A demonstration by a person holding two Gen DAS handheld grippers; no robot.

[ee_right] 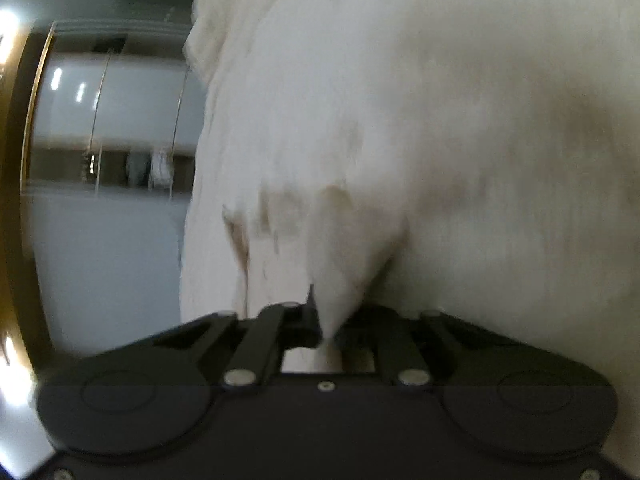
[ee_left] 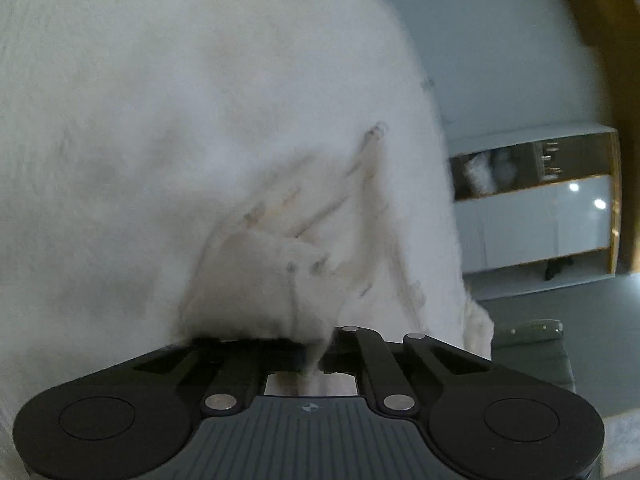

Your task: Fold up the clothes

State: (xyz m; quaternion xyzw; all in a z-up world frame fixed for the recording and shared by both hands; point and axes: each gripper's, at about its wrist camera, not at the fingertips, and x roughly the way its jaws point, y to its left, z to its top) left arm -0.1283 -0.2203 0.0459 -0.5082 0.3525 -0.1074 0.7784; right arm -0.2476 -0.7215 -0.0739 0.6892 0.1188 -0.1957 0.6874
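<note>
A white knitted garment point(ee_left: 192, 128) fills most of the left wrist view and hangs in the air. My left gripper point(ee_left: 316, 354) is shut on a bunched fold of it, and creases fan out from the pinch. In the right wrist view the same white garment point(ee_right: 440, 120) covers the centre and right. My right gripper point(ee_right: 326, 330) is shut on a pulled-in tuck of the cloth, which narrows to a point between the jaws. The fingertips of both grippers are mostly buried in fabric. Both pictures are blurred.
Behind the cloth in the left wrist view stands a white cabinet point(ee_left: 536, 216) with wood-edged open shelves, against a pale wall point(ee_left: 480, 40). A grey surface point(ee_left: 560, 312) lies below it. The right wrist view shows white cabinet doors point(ee_right: 120, 100) at the left, turned sideways.
</note>
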